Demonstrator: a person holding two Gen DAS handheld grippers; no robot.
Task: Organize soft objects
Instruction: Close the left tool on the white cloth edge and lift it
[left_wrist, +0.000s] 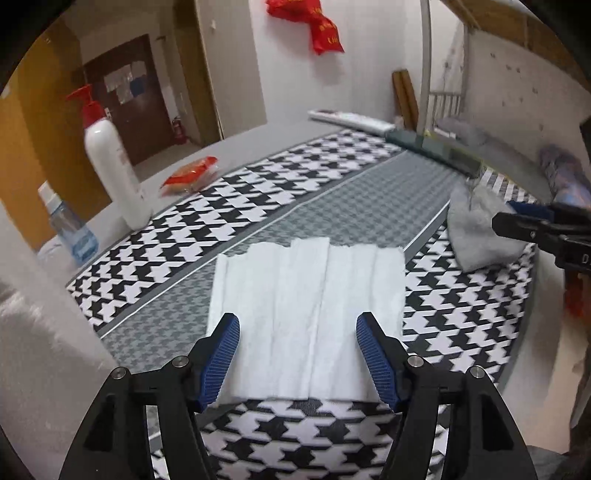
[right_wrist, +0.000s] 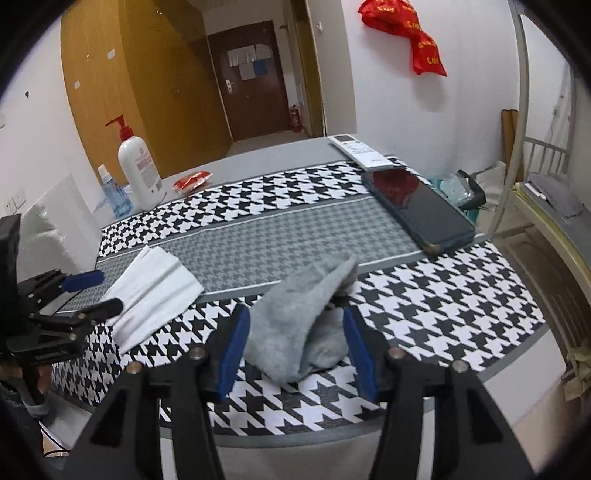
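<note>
White walls fill the upper right; a red bag hangs there. Upper left, a wooden wardrobe flanks a dark brown door. A metal bed frame stands far right.

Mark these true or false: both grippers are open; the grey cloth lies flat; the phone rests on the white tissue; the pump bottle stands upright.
1. Both the left gripper and the right gripper are open: true.
2. The grey cloth lies flat: false, it is bunched between the right fingers.
3. The phone rests on the white tissue: false, they lie apart.
4. The pump bottle stands upright: true.
</note>
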